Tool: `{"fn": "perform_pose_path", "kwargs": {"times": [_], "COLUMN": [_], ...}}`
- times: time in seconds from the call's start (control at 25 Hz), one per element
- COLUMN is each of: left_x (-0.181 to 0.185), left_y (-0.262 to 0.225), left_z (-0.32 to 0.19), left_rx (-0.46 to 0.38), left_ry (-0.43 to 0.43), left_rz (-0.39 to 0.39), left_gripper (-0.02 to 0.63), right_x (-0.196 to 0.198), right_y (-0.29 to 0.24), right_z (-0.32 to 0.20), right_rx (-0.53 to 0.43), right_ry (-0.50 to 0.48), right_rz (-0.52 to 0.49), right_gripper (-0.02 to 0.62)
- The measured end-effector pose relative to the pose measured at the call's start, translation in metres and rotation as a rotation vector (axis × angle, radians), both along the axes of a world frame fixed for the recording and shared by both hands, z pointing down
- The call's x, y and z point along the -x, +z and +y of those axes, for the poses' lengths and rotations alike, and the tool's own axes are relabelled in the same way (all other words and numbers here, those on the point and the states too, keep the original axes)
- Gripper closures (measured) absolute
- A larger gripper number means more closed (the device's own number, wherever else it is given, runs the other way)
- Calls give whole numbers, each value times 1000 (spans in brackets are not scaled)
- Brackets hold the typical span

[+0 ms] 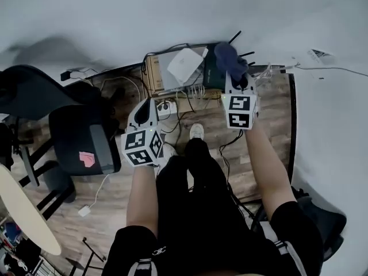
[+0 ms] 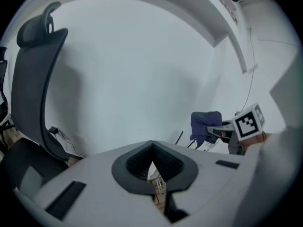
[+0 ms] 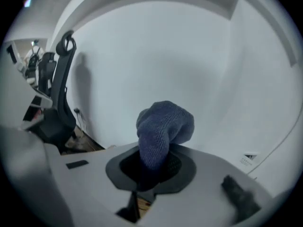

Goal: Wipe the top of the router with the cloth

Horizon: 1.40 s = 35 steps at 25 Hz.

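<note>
1. The right gripper (image 3: 152, 163) is clenching the cloth (image 3: 163, 126), which is bulging past its tips at 12 o'clock as a rounded wad of blue, knitted-looking fabric.
2. From the head view, the cloth is overlapping the dark, boxy router (image 1: 210, 75) (thin black antennas are poking out at 1 o'clock); I cannot tell whether they are touching.
3. The left gripper (image 2: 152, 150) is pressing its jaws together on nothing, at 8 o'clock from the router.

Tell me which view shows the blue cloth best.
The right gripper view: the cloth fills the centre, its knit visible, clamped in the right gripper's jaws. The head view shows the cloth only as a small dark lump ahead of that gripper; in the left gripper view the cloth is small and far off.
</note>
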<state>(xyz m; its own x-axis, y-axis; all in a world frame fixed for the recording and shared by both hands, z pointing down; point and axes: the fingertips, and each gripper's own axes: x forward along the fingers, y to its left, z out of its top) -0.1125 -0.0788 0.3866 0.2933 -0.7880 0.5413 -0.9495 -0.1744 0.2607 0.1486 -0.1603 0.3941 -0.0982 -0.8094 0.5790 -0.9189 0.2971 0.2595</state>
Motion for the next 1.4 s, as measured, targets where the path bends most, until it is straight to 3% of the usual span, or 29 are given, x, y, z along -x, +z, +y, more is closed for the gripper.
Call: {"fn": "perform_pose_path", "kwargs": {"times": [0.32, 0.56, 0.68, 0.84, 1.04, 1.4], "left_x": [57, 80, 84, 97, 112, 100], "left_y": [-186, -315, -363, -391, -398, -388], "left_z": [45, 76, 87, 83, 90, 116], "left_rx": [-181, -357, -435, -480, -497, -501], "left_ry": [-80, -64, -58, -76, -83, -90], "left_rz": [-46, -89, -117, -120, -133, -127], "left_gripper": [595, 595, 595, 595, 595, 595], "right_x": [72, 132, 157, 184, 209, 218], "right_y": [-202, -331, -366, -389, -401, -404], "right_z": [85, 125, 130, 121, 128, 151], "right_rx": [-312, -473, -502, -523, -533, -533], "right_ry": [89, -25, -84, -152, -214, -279], "right_rz": [-408, -604, -634, -603, -592, -606], "right_gripper": [551, 551, 551, 551, 551, 551]}}
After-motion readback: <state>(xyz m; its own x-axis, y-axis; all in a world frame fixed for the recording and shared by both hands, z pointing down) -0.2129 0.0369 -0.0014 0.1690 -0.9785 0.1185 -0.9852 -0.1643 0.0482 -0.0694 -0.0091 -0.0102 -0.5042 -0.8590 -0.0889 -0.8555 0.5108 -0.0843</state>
